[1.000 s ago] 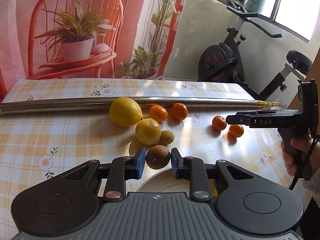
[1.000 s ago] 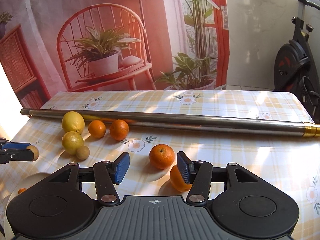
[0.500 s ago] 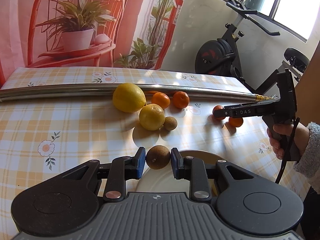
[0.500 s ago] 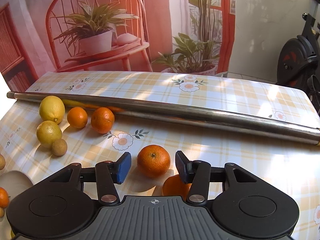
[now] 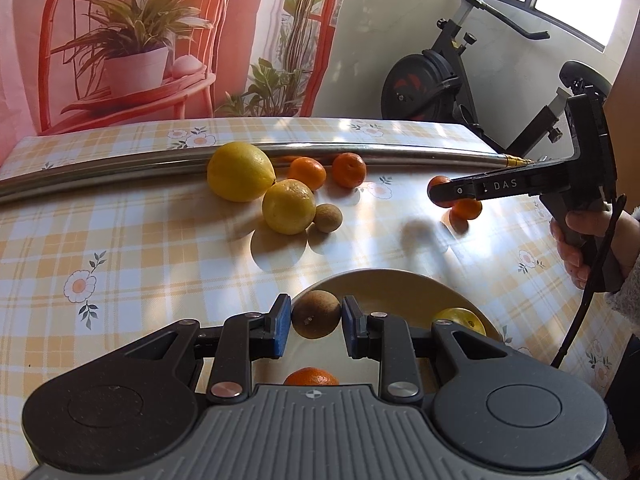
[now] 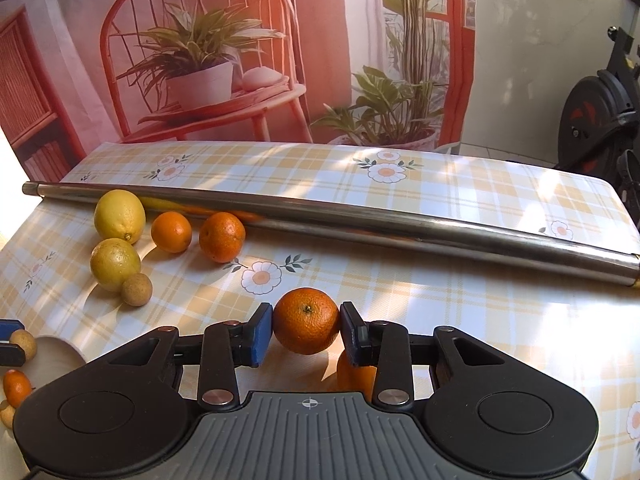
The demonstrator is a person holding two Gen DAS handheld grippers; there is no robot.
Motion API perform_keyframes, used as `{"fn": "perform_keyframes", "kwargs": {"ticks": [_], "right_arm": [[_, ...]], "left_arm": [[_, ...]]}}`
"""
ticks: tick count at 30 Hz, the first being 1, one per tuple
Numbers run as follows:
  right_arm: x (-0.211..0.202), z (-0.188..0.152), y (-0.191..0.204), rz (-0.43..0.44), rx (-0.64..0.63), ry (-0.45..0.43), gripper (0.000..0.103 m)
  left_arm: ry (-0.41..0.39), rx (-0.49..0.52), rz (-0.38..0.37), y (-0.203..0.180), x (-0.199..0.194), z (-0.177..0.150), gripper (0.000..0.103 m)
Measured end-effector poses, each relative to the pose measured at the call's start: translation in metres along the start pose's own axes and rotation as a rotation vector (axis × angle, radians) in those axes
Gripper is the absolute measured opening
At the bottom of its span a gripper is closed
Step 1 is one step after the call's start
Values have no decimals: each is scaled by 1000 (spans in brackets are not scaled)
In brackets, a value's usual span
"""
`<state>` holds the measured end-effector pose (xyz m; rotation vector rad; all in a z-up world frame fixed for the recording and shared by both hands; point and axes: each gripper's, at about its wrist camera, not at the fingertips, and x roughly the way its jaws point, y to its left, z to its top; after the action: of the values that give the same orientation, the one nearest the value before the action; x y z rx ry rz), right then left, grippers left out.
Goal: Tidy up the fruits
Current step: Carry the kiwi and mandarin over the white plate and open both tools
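Note:
My left gripper (image 5: 316, 322) is shut on a small brown fruit (image 5: 316, 314) and holds it over the far rim of a cream plate (image 5: 400, 290). The plate holds an orange (image 5: 311, 377) and a yellow fruit (image 5: 460, 317). My right gripper (image 6: 306, 330) is shut on an orange (image 6: 306, 320), with another orange (image 6: 356, 372) just below its right finger. On the table lie two lemons (image 5: 240, 171) (image 5: 289, 206), a small brown fruit (image 5: 327, 218) and two oranges (image 5: 307, 173) (image 5: 349, 169).
A long steel pole (image 6: 320, 216) lies across the checked tablecloth behind the fruit. An exercise bike (image 5: 460, 68) stands beyond the table's right end. The right gripper's body (image 5: 520, 188) and the hand holding it show at the right of the left wrist view.
The left gripper has carried the brown fruit back over the plate. The right gripper moved forward and shut on the orange that lay between its open fingers.

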<state>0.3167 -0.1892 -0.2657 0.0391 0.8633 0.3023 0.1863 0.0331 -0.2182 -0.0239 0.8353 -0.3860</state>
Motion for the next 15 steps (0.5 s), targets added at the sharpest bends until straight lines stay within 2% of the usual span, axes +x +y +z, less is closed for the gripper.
{"fn": "perform_keyframes", "kwargs": {"ticks": [7, 15], "right_arm": [[-28, 0, 30, 88, -70, 4, 33], [-32, 3, 94, 192, -214, 79, 33]], "left_arm": [[20, 4, 15, -2, 0, -3, 29], [52, 26, 35, -3, 2, -4, 29]]}}
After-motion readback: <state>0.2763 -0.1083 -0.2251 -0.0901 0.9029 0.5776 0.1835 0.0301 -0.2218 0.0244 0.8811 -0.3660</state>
